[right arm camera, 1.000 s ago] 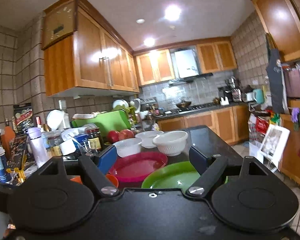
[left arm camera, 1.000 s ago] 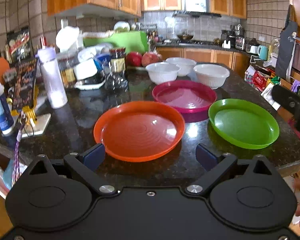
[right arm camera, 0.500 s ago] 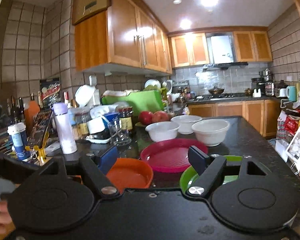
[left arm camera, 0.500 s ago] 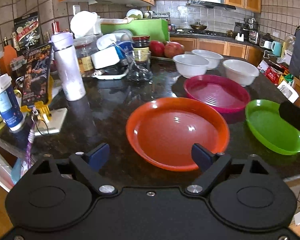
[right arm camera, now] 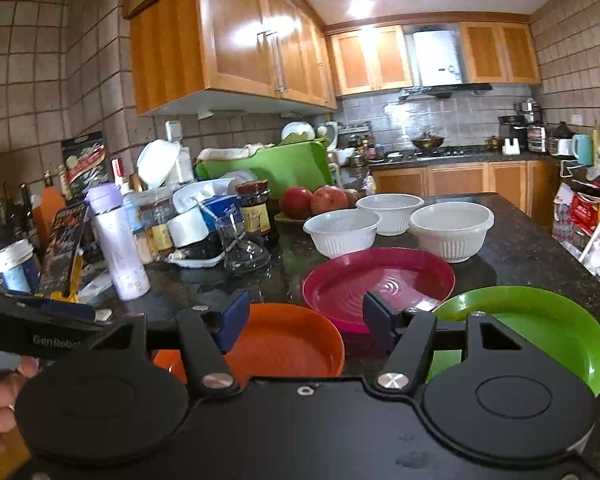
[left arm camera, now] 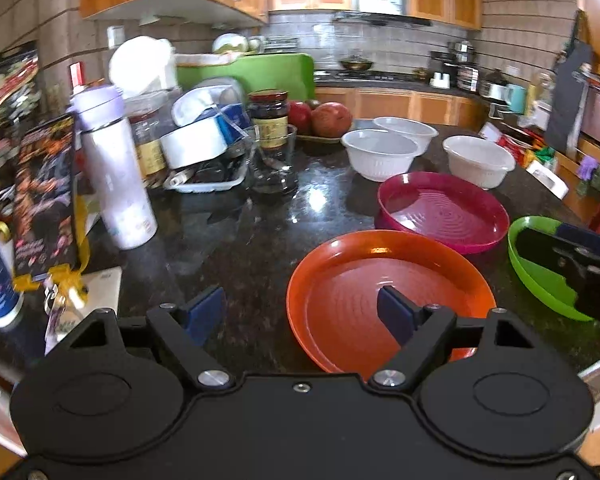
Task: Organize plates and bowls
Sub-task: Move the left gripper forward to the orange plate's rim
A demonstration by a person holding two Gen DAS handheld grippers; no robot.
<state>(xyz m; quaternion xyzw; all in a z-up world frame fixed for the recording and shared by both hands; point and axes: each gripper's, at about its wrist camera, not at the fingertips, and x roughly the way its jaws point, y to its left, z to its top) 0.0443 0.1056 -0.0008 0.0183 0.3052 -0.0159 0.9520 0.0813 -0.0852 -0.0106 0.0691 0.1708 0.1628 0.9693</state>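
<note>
On the dark stone counter [left arm camera: 240, 248] lie an orange plate [left arm camera: 388, 300], a magenta plate [left arm camera: 444, 210] behind it and a green plate [left arm camera: 536, 272] to the right. Three white bowls [left arm camera: 380, 152] [left arm camera: 408, 130] [left arm camera: 478, 158] stand behind the plates. My left gripper [left arm camera: 300, 312] hovers at the orange plate's left rim, its jaws closing, pressing on nothing. My right gripper [right arm camera: 306, 320] hangs low before the orange plate [right arm camera: 284, 344] and magenta plate [right arm camera: 380, 280], jaws closing on nothing. In the left wrist view it reaches over the green plate.
Clutter fills the left: a lavender bottle [left arm camera: 116, 176], a dark jar [left arm camera: 269, 118], a glass [left arm camera: 274, 168], a green board [left arm camera: 256, 76], red fruit [left arm camera: 330, 118]. The counter ends just right of the green plate [right arm camera: 540, 328]. A person's hand [right arm camera: 0, 400] holds the left gripper.
Both views have swung left, so the plates sit further right in the left view. Both pairs of jaws have narrowed. The right gripper has tilted down and come over the green plate.
</note>
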